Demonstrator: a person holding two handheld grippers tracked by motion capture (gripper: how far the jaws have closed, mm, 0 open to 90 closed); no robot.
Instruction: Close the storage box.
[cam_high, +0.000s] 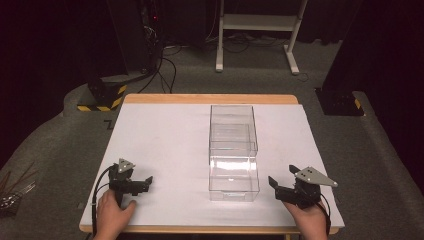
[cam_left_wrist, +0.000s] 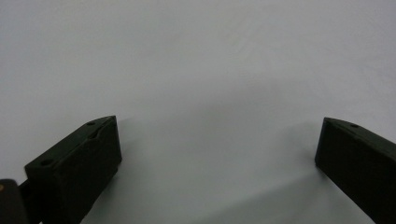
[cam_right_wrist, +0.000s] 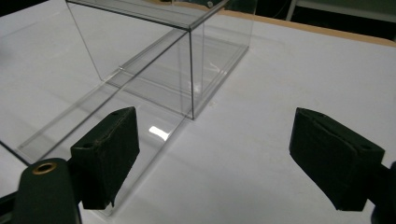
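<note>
- Where the person's left hand rests at the near left corner of the table, the left gripper lies low over the white surface, jaws pointing right toward the middle.
- In the left gripper view its two black jaws stand wide apart, with bare white tabletop between them; they hold nothing and touch nothing that can be seen.
- The right hand holds the right gripper at the near right corner, jaws pointing left and a little away from the person, with its grey three-cornered plate on top.
- In the right gripper view its jaws are also spread wide and empty, with white tabletop between them.
- A clear plastic box stands in the middle of the table, between the two grippers and apart from both; it is a long open-topped case running from near the front edge toward the far side, and it seems to be in two clear sections, the near one lower.
- In the right gripper view the clear plastic box sits ahead and to the left, its near low section running behind that view's left jaw; whether the jaw touches it cannot be told.
- Beyond the table's wooden far edge lie grey carpet, black cables and a white frame's legs.
</note>
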